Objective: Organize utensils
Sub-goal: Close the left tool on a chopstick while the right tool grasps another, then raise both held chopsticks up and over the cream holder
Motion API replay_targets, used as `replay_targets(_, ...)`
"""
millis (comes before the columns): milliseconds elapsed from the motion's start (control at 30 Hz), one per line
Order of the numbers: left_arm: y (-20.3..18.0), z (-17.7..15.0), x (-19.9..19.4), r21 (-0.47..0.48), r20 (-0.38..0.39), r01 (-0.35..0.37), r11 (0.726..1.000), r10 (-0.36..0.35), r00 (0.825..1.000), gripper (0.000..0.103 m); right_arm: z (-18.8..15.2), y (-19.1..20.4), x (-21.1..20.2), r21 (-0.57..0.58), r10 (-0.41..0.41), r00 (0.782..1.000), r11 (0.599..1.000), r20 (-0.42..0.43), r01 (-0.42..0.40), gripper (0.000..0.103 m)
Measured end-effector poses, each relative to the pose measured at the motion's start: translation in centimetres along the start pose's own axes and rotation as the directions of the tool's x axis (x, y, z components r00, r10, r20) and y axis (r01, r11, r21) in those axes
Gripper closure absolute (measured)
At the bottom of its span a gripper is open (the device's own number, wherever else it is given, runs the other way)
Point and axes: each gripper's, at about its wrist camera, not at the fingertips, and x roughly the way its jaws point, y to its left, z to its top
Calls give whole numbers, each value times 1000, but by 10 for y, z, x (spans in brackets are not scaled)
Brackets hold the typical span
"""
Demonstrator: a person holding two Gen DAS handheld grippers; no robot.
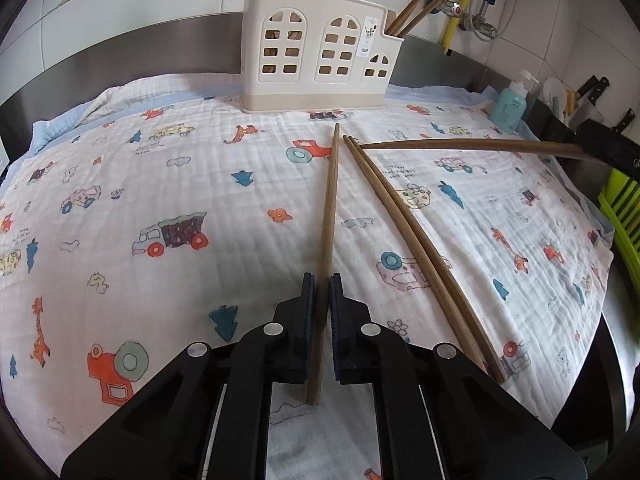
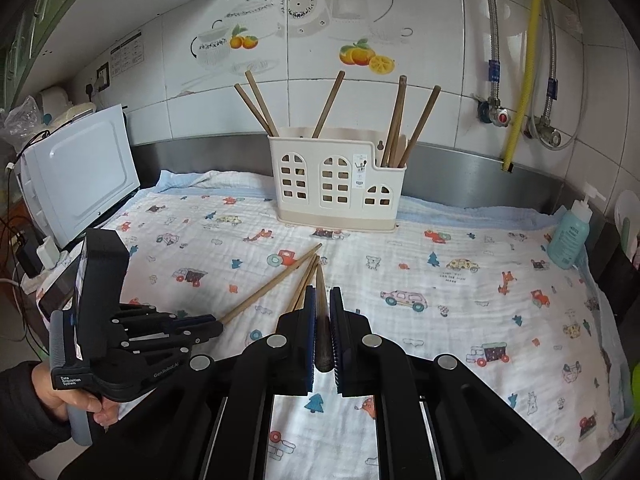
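A cream utensil holder (image 1: 316, 52) (image 2: 336, 184) stands at the back of the patterned cloth (image 1: 160, 184) with several wooden chopsticks upright in it. My left gripper (image 1: 322, 282) (image 2: 218, 326) is shut on one chopstick (image 1: 331, 200) (image 2: 272, 284) that lies on the cloth, its tip toward the holder. Just right of it lie two more chopsticks (image 1: 404, 216) (image 2: 304, 280), side by side. My right gripper (image 2: 322, 292) (image 1: 608, 148) is shut on another chopstick (image 2: 321, 304) (image 1: 460, 145) held above the cloth, its tip near the tips of the two lying ones.
A teal soap bottle (image 1: 508, 106) (image 2: 568, 236) stands at the cloth's right back corner. Knives (image 1: 592, 88) and a green rack (image 1: 620, 208) sit beyond the right edge. A white microwave (image 2: 80, 184) is at the left. A person's hand (image 2: 80, 404) grips the left tool's handle.
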Motion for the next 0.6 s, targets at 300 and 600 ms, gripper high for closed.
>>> replay_targets(300, -6, 13, -22, 27, 43, 3, 1000, -4, 999, 98, 15, -7, -11, -9, 9, 999, 1000, 32, -9, 96)
replay_targets(600, 7, 44, -60, 2, 152, 47, 999, -47, 987, 98, 37, -18, -14, -7, 44, 998, 999, 44, -43, 96)
